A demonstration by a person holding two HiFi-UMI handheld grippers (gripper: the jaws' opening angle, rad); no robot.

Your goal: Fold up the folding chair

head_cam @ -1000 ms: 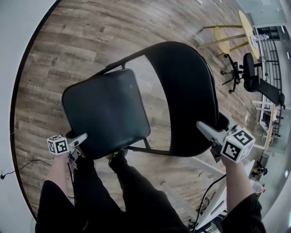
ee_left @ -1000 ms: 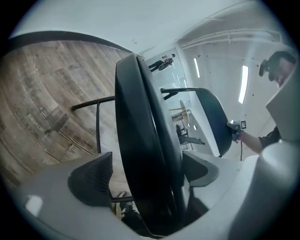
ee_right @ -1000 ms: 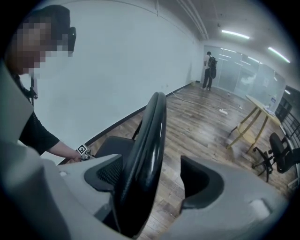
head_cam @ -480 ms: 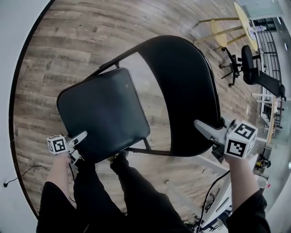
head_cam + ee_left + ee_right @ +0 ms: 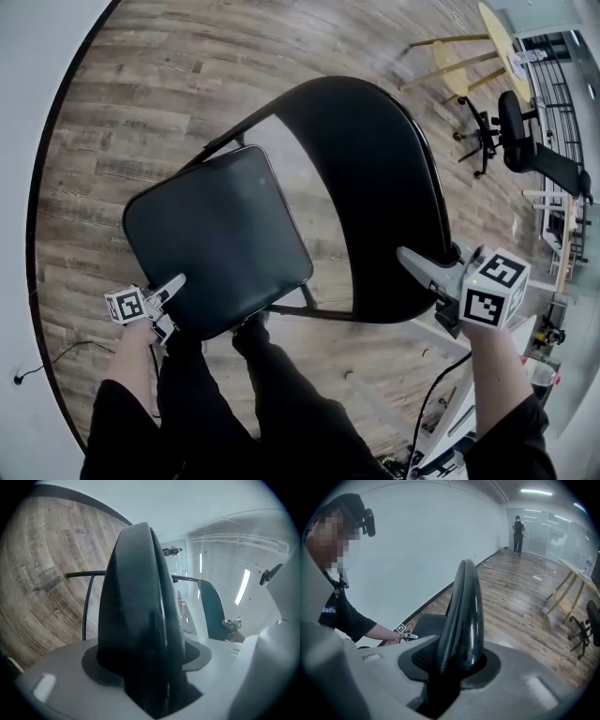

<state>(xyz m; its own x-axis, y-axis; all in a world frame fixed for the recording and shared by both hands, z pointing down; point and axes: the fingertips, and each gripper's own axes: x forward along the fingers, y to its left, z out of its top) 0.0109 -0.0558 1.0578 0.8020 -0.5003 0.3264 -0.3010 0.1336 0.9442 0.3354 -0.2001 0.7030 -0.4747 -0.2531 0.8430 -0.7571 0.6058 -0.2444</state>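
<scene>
Black vinyl and dark steel tube make up the folding chair (image 5: 309, 312), which stands unfolded on the wood-plank floor (image 5: 141, 94) right in front of the person's legs (image 5: 244, 403). The left tongs (image 5: 173, 300) have just been closing and now clamp the near corner of the seat (image 5: 216, 244); the left gripper view shows the seat's thick edge filling the gap between the jaws. The right tongs (image 5: 417, 272) have also just been closing, and they pinch the near edge of the curved backrest (image 5: 375, 197), which stands edge-on between the jaws in the right gripper view.

The risks, as I judge them: both grips sit on smooth, rounded edges, so either could slide off once the seat is swung toward the backrest. The seat hold is only at a corner, so the seat may twist instead of pivoting cleanly. With the legs this close, the frame could knock the shins or trap the trouser cloth as it folds. A jaw caught between seat and backrest as they meet would get pinched.

The chair's feet, hinges and rear legs are hidden under the seat. The lower jaw of each pair is out of sight in the head view. The cable by the right arm is cut off at the edge.
</scene>
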